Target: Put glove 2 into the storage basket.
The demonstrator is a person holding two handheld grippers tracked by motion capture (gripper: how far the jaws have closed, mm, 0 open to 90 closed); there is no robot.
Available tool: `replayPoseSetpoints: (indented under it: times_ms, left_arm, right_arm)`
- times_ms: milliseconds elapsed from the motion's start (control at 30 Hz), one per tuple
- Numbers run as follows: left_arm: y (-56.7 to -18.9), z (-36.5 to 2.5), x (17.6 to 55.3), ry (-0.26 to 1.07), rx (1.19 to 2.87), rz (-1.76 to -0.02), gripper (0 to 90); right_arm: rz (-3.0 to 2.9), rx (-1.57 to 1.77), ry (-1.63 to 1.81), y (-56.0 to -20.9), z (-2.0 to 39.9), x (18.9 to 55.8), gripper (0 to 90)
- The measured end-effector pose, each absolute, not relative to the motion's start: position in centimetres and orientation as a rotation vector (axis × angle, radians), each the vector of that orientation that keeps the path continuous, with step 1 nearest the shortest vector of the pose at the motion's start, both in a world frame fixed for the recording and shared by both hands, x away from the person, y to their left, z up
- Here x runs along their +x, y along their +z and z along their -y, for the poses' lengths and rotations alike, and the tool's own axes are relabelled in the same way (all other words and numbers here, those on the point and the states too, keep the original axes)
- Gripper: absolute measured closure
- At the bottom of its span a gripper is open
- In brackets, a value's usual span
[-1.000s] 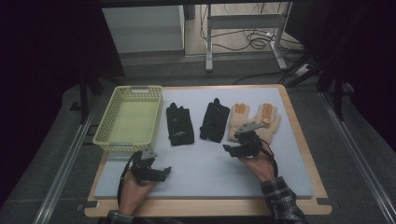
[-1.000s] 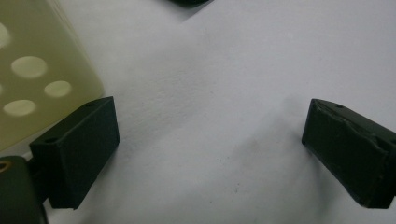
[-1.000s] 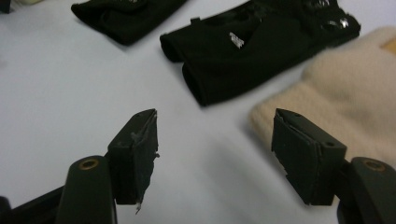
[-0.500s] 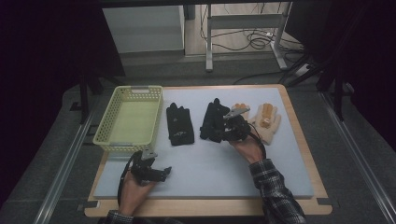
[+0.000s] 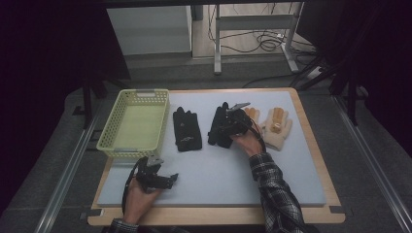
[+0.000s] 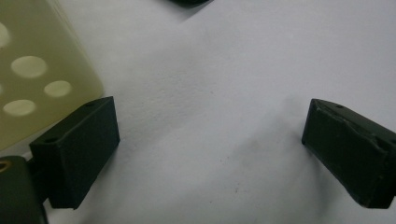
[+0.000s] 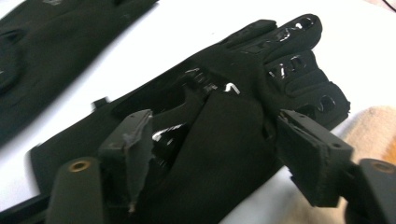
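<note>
My right gripper (image 5: pixel 232 124) has moved from the beige gloves (image 5: pixel 277 127) across to the nearer black glove (image 5: pixel 221 127), and its fingers have just been opening; in the right gripper view they stand wide on both sides of a raised fold of this glove (image 7: pixel 219 135), and I think the pads do not press it yet, though the dark cloth makes this hard to judge. So I read it as the start of picking this glove, probably for the yellow basket (image 5: pixel 112 127). The glove lies on the desk (image 5: pixel 291 179) between the other black glove (image 5: pixel 187 130) and the beige pair, long axis running away from me, fingertips pointing to the far edge. My left gripper (image 5: pixel 158 179) rests near the basket, fingers wide apart (image 6: pixel 77 156), holding nothing
</note>
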State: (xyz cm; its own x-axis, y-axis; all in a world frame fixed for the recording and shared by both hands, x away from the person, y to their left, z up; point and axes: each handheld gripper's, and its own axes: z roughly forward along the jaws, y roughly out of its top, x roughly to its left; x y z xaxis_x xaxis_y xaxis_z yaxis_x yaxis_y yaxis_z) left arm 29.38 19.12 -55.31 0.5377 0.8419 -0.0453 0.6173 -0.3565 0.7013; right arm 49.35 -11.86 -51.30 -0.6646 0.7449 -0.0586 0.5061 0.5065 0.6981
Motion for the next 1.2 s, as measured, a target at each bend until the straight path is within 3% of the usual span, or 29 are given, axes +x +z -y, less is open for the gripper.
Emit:
replayPoseSetpoints:
  times_ms: [200, 367, 400, 467, 833, 1200]
  left_arm:
    - [-55.3, -19.1, 29.4, 0.426, 2.098, -1.175, 4.5]
    - [-55.3, -19.1, 29.4, 0.427, 2.097, -1.175, 4.5]
    - [-55.3, -19.1, 29.4, 0.427, 2.097, -1.175, 4.5]
    - [-55.3, -19.1, 29.4, 0.427, 2.097, -1.175, 4.5]
    - [-55.3, -19.1, 29.4, 0.427, 2.1, -1.175, 4.5]
    - [-55.3, -19.1, 29.4, 0.428, 2.1, -1.175, 4.6]
  right_arm:
    - [-2.405, 1.057, 0.888, -52.2, 11.0, 50.4, 26.1]
    - [-2.452, 1.088, 0.876, -52.1, 11.0, 50.7, 54.7]
    - [-2.453, 1.089, 0.889, -52.1, 11.1, 50.6, 66.9]
    - [-2.472, 1.069, 0.898, -52.0, 11.0, 50.4, 75.0]
    - [-2.472, 1.013, 0.942, -50.1, 11.1, 48.7, 77.9]
    - [-2.503, 0.923, 1.09, -46.8, 11.6, 43.7, 77.2]
